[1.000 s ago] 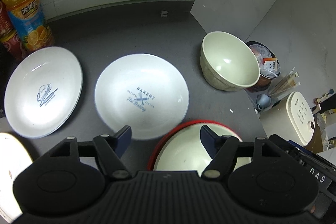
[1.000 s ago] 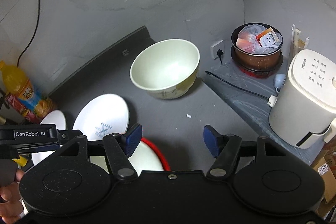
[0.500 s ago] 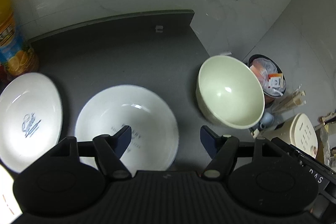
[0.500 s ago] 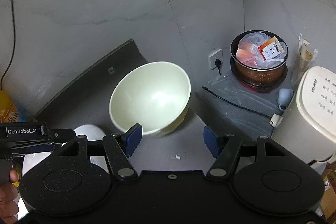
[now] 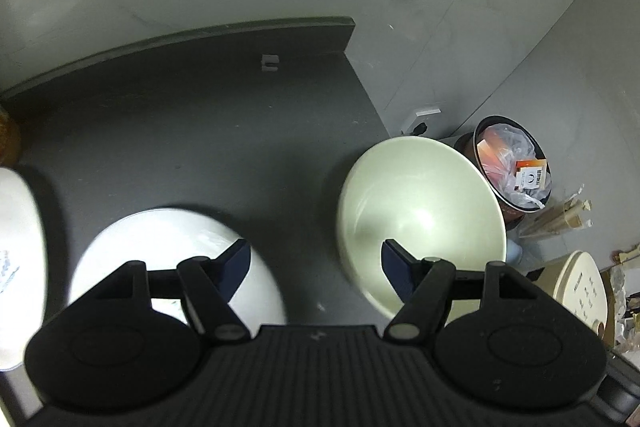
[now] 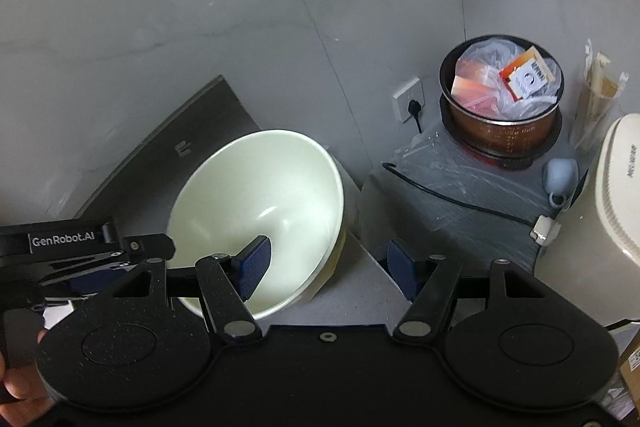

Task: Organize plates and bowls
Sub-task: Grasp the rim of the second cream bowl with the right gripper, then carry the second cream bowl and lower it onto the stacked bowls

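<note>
Closing on a cream bowl (image 5: 420, 211) with both tools, I hold my left gripper (image 5: 316, 261) with its jaws parted and nothing between them. From left to right in the left wrist view lie the edge of one white plate (image 5: 18, 251), a second white plate (image 5: 160, 251) under the left finger, bare dark counter (image 5: 200, 131), then the bowl at the counter's right end, upright and round, so no axis favours one angle of approach. The bowl sits ahead and to the right of this tool; only its right finger overlaps the near rim.

My right gripper (image 6: 326, 261) also stands apart and empty, and appears the nearer: its left finger hangs over the bowl's hollow, its right finger outside the wall, the right rim between them. Further right stand a lined pot (image 6: 502, 103) and a white appliance (image 6: 612, 199).
</note>
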Motion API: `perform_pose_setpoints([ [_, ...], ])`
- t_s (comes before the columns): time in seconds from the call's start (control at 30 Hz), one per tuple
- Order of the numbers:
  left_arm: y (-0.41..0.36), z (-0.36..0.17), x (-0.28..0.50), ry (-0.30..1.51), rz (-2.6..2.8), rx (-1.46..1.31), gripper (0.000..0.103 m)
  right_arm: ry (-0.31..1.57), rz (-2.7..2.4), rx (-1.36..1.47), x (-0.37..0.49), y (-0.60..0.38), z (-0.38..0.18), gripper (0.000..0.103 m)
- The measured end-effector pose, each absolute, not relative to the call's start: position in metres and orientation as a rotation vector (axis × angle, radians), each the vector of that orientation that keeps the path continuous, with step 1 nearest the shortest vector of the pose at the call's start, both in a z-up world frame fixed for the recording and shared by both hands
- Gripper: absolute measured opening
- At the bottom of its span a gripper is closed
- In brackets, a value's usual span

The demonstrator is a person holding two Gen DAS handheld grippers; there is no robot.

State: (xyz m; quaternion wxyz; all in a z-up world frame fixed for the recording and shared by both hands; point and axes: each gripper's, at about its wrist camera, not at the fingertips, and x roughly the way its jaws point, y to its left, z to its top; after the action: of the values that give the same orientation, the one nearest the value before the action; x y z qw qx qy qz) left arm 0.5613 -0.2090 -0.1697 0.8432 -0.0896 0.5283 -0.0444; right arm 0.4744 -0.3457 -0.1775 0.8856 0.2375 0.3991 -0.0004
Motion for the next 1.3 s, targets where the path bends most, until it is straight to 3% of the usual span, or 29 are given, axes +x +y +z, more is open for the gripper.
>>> perform_pose_setpoints([
  [0.3,-0.220,-0.197,0.582,1.157,-0.063,-0.210,0.069,0.891,0.023,0.506,0.497,-0.341,-0.200,0.063],
  [0.43,-0.223,-0.205,0.587,1.151,-0.040,-0.210,0.063,0.910,0.009,0.533,0.505,-0.341,-0.209,0.046],
  [0.47,-0.223,-0.207,0.588,1.156,-0.031,-0.212,0.058,0.918,0.007,0.545,0.506,-0.341,-0.211,0.041],
  [0.53,-0.222,-0.214,0.591,1.179,-0.013,-0.229,0.044,0.938,0.016,0.575,0.508,-0.341,-0.217,0.020],
  [0.57,-0.220,-0.217,0.592,1.193,-0.010,-0.243,0.037,0.949,0.020,0.584,0.508,-0.340,-0.220,0.018],
  [0.8,-0.215,-0.224,0.593,1.220,-0.061,-0.337,0.005,0.936,0.028,0.582,0.495,-0.337,-0.218,0.017],
  [1.3,-0.215,-0.170,0.556,1.135,-0.133,-0.295,0.006,0.817,0.013,0.587,0.442,-0.334,-0.167,0.017],
])
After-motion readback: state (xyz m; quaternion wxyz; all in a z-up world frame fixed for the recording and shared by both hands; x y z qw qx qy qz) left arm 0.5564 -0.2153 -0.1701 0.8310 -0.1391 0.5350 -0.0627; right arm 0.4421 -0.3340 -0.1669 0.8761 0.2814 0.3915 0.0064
